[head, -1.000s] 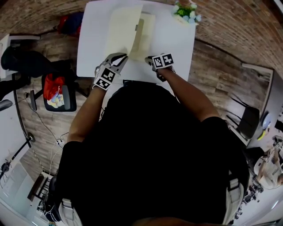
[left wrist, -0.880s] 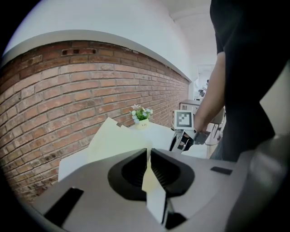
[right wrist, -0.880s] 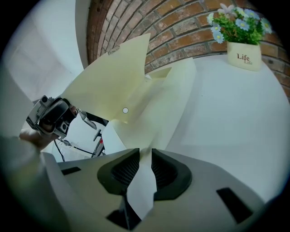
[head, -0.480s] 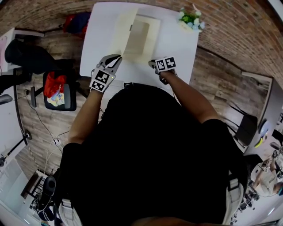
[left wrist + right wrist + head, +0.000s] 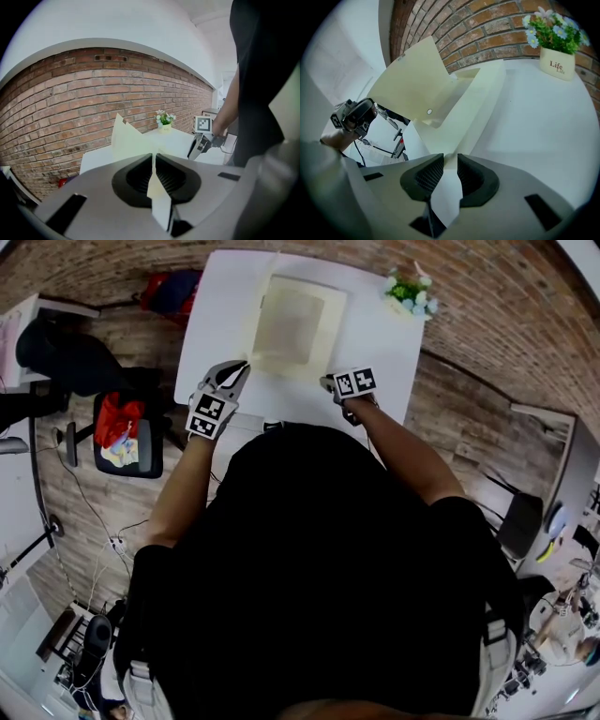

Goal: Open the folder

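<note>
A cream folder (image 5: 292, 326) lies on the white table (image 5: 375, 338). Its front cover (image 5: 412, 84) is lifted and tilts up over the left side. My left gripper (image 5: 240, 367) is at the folder's near left corner, shut on the cover's edge (image 5: 127, 140); the sheet runs between the pads. My right gripper (image 5: 327, 382) is at the near right corner, shut on the lower leaf (image 5: 473, 108), pinning it by its near edge. The left gripper view shows the right gripper (image 5: 197, 145) across the table. In the right gripper view the left gripper (image 5: 354, 115) sits behind the cover.
A small pot of flowers (image 5: 409, 289) stands at the table's far right corner. Left of the table are a chair with a red bag (image 5: 122, 432) and a dark chair (image 5: 66, 357). A brick wall (image 5: 70, 103) runs behind the table.
My left gripper has moved left with the cover, swinging it wider open and baring the inner leaf. The right gripper has stayed where it was.
</note>
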Demonstrator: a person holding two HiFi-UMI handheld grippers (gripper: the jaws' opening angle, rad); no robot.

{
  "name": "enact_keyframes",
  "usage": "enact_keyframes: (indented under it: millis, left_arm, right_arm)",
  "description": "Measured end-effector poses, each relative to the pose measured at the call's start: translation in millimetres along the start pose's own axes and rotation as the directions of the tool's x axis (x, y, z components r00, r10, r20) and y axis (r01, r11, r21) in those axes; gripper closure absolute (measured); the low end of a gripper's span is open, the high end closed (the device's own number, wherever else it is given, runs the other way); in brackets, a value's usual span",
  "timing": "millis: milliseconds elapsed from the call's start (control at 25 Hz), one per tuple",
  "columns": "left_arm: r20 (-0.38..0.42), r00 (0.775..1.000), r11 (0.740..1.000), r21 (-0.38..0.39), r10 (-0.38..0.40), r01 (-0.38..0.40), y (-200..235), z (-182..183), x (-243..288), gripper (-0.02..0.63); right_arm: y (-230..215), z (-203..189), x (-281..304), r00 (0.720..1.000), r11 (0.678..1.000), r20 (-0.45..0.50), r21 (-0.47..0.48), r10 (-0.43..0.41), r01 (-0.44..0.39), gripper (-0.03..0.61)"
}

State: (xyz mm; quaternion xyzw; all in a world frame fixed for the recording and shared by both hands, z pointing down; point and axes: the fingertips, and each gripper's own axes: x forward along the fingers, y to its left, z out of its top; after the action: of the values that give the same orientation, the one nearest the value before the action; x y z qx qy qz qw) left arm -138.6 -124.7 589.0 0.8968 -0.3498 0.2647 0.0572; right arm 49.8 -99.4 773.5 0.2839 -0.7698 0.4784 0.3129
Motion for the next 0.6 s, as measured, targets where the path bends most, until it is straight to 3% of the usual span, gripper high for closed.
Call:
enact_keyframes:
  millis: [600]
  left_arm:
    - [-0.033, 0.991, 0.986, -0.1, 0.128, -0.13, 65.6, -45.7, -36.5, 0.583]
  right_arm:
    - [-1.2, 1.6, 0.6, 1.0, 1.0, -0.018, 0.009, -0.023, 0.023, 0.469]
